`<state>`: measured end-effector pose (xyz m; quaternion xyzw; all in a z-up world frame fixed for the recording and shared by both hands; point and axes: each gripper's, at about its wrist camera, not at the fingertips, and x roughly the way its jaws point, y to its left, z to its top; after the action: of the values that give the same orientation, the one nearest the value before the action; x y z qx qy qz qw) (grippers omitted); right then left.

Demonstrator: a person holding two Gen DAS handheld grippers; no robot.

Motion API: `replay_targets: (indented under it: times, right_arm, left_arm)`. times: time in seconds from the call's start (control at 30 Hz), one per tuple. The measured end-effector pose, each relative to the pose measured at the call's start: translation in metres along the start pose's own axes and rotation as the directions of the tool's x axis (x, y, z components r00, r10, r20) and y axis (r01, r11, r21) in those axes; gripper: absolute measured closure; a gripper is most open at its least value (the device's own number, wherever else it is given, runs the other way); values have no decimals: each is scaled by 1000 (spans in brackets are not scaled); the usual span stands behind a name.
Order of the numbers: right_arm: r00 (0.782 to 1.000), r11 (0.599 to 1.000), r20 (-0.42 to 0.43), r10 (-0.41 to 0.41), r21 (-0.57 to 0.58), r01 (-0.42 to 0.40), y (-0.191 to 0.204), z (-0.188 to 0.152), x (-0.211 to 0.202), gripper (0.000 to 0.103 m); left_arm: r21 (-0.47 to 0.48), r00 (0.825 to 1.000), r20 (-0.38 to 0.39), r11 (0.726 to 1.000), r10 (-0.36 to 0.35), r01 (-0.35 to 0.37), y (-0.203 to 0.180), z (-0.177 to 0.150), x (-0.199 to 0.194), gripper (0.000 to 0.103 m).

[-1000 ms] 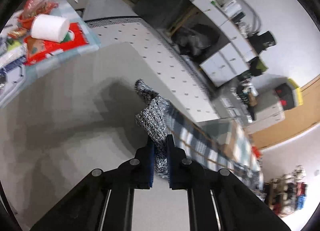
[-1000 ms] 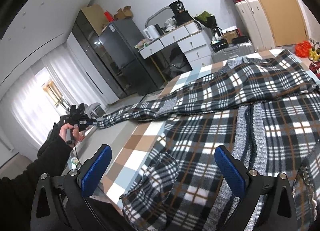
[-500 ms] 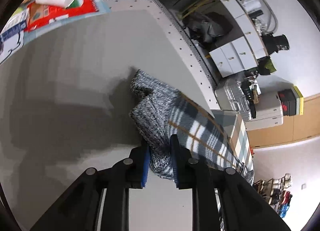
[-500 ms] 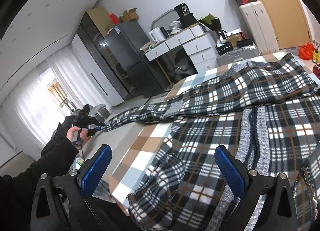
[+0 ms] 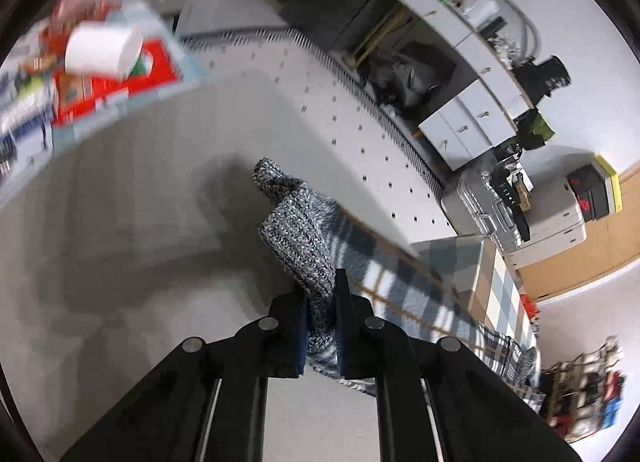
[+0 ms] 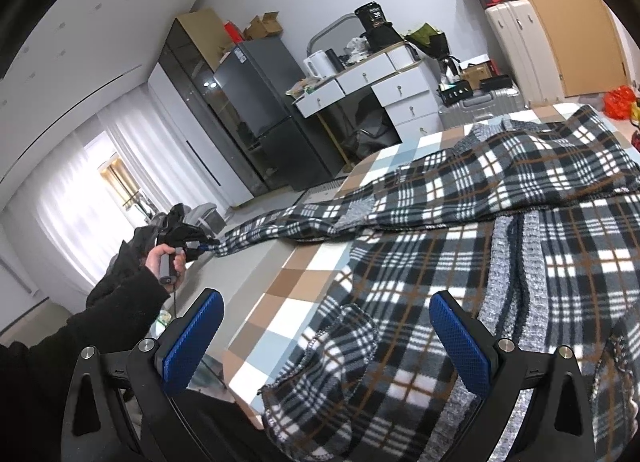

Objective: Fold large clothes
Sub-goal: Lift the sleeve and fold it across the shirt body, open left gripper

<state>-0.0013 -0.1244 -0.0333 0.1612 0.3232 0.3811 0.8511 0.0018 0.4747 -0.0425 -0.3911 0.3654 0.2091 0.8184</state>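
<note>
One large plaid cardigan (image 6: 500, 262) covers most of the checked tablecloth (image 6: 304, 282), its fleecy cloth crossed in black, white and thin brown lines, with a grey marled rib-knit band (image 6: 508, 262) running down the front edge. Its body lies spread and rumpled on the table near the right gripper, while one sleeve (image 6: 280, 227) stretches out long and almost taut off the table's edge toward the left gripper (image 6: 200, 248). That sleeve ends in a grey rib-knit cuff (image 5: 296, 229), thick and speckled (the knit stitches show plainly in the left wrist view), folded over on itself above pale grey floor (image 5: 120, 262). The left gripper's (image 5: 320, 310) jaws have just been closing and now pinch the cuff tight between them. The right gripper (image 6: 328, 342) stands wide apart, gripping nothing, its blue textured pads (image 6: 460, 346) hanging over the cardigan's near hem. A hand (image 6: 164, 258) in a black sleeve holds the left gripper's handle.
</note>
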Motion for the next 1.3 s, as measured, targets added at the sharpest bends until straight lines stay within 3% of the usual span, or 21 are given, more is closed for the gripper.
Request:
replay_targets:
  times: [0.2, 0.3, 0.5, 0.7, 0.93, 1.1, 1.17, 1.23, 1.3]
  right_arm:
    - [999, 1000, 20, 28, -9, -28, 1, -1, -16, 0]
    - [998, 999, 39, 51, -15, -50, 2, -2, -28, 0]
    - [996, 999, 83, 8, -45, -4, -3, -2, -56, 0]
    - [995, 998, 81, -64, 24, 62, -28, -1, -77, 0]
    - [983, 982, 60, -173, 84, 168, -57, 0, -92, 0]
    - [969, 961, 57, -239, 158, 228, -79, 3, -103, 0]
    - [964, 952, 63, -259, 184, 243, -87, 3, -110, 0]
    - [960, 944, 68, -273, 212, 253, -96, 3, -116, 0]
    - [960, 939, 70, -269, 241, 246, -102, 2, -122, 0]
  left_arm:
    - [156, 987, 163, 988, -9, -16, -69, -16, -60, 97]
    - [257, 980, 193, 966, -37, -14, -118, -33, -83, 97]
    - [418, 977, 176, 908, -117, 33, -215, -82, -106, 97]
    - [537, 981, 165, 844, -107, 2, -290, -115, -110, 97]
    - [621, 993, 92, 784, -77, 4, -353, -157, -86, 97]
    - [701, 996, -27, 708, -87, 81, -392, -214, -54, 97]
    - [716, 994, -82, 689, -76, 112, -406, -231, -41, 97]
    - [721, 981, -186, 671, -49, 170, -421, -253, -23, 97]
    - [750, 973, -227, 631, -32, 195, -441, -277, -14, 97]
